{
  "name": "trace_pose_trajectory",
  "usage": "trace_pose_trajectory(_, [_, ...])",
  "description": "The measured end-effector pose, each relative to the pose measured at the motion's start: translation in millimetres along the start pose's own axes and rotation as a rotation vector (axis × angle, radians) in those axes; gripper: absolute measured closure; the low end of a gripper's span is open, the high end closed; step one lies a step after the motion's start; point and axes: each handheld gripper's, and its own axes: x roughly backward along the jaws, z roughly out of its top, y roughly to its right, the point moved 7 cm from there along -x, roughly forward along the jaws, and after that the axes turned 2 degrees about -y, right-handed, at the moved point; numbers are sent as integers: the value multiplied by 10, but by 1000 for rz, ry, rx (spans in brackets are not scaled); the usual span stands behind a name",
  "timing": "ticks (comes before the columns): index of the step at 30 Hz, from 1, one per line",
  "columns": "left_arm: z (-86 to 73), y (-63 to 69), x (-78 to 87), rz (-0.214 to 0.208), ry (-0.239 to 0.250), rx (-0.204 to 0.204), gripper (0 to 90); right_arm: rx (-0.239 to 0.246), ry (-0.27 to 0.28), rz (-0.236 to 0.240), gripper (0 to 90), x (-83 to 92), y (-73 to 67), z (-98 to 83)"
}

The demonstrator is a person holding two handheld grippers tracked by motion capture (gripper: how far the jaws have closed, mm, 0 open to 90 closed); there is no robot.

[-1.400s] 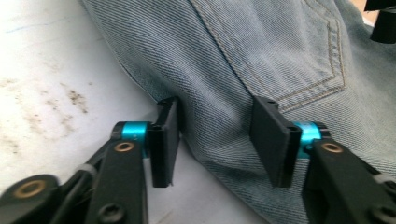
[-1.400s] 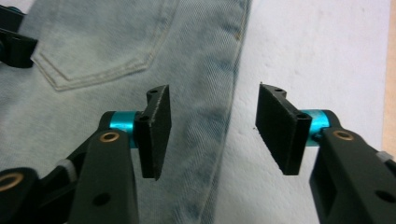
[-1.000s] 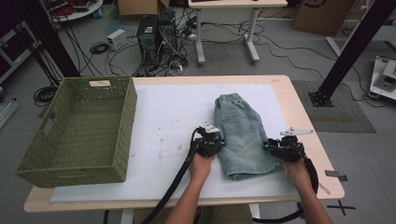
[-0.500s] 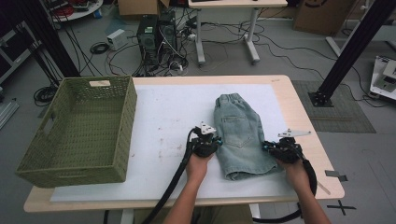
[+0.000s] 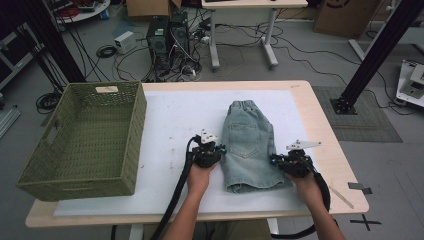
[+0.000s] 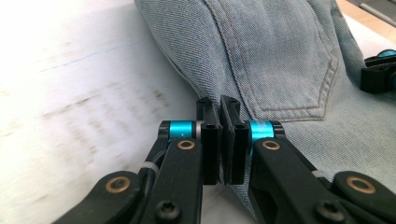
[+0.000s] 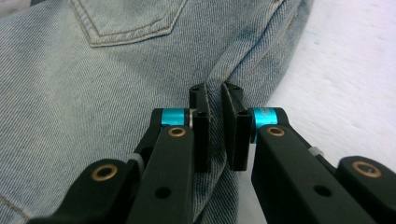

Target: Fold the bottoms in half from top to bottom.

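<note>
Light-blue denim shorts (image 5: 249, 145) lie flat on the white mat (image 5: 170, 115), waistband away from me. My left gripper (image 5: 207, 150) is at their left edge and my right gripper (image 5: 292, 161) at their right edge. In the left gripper view the jaws (image 6: 219, 105) are shut on the side seam of the shorts (image 6: 280, 56). In the right gripper view the jaws (image 7: 214, 95) have just closed and pinch a raised fold of the shorts (image 7: 93, 84) at the outer edge.
A green woven basket (image 5: 85, 135) stands on the left of the table. The wooden table edge (image 5: 335, 165) runs close to the right of my right hand. My right gripper (image 6: 379, 72) shows far off in the left gripper view.
Both grippers have moved to the left in the high view, and the shorts have slid left with them across the mat.
</note>
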Motion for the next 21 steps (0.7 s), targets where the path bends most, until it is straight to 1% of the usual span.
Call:
trace_pose_trajectory(8, [-64,-174,155,23,9,5,872,19,-3,27,839,-103,-192,73])
trace_pose_trajectory(16, [-125,-391,367,60,16,19,872,40,-10,61,838,-248,-445,179])
trace_pose_trajectory(21, [-154,-493,465,72,20,25,871,51,-6,78,837,-322,-579,226])
